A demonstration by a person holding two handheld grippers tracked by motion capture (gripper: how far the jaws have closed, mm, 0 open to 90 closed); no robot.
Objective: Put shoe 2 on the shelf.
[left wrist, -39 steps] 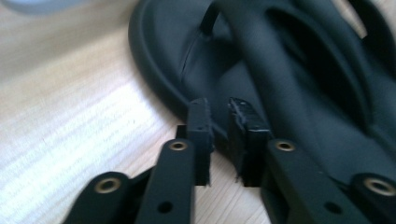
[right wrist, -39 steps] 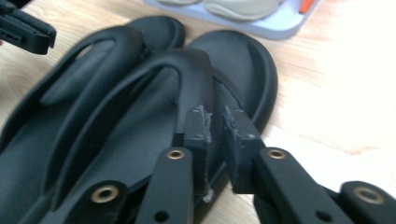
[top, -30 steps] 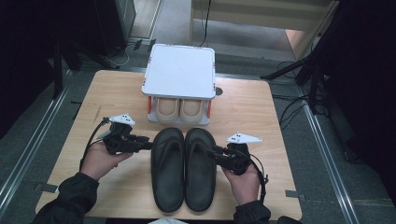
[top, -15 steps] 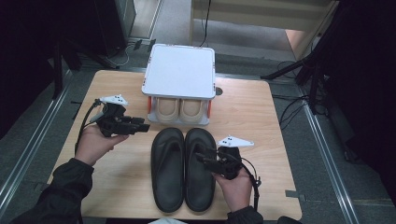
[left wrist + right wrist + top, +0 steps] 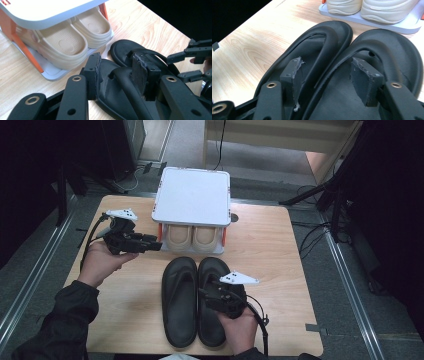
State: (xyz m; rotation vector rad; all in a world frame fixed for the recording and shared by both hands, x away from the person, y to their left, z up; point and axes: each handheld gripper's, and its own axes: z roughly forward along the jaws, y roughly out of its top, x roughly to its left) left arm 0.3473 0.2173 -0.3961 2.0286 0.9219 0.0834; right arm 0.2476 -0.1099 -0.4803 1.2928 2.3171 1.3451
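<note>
A pair of black flip-flops lies side by side at the table's near middle, the left one (image 5: pixel 179 305) next to the right one (image 5: pixel 212 270). My right gripper (image 5: pixel 204 294) hovers open just above the right flip-flop. In the right gripper view its pads (image 5: pixel 292 75) straddle the inner edges of the two flip-flops (image 5: pixel 312 50) (image 5: pixel 392 47). My left gripper (image 5: pixel 156 241) stands open to the left of a shoe rack (image 5: pixel 192 195), holding nothing. In the left gripper view it (image 5: pixel 118 75) points across the flip-flops (image 5: pixel 125 50).
The white-topped rack with orange posts stands at the table's far middle. A beige pair of slippers (image 5: pixel 192 237) sits on its lower shelf (image 5: pixel 53 73). Bare wood (image 5: pixel 265 245) lies right of the rack. Cables and dark stands ring the table.
My left gripper has moved away from the flip-flops toward the rack's left side. My right gripper has shifted left and nearer, from beside the right flip-flop to above it.
</note>
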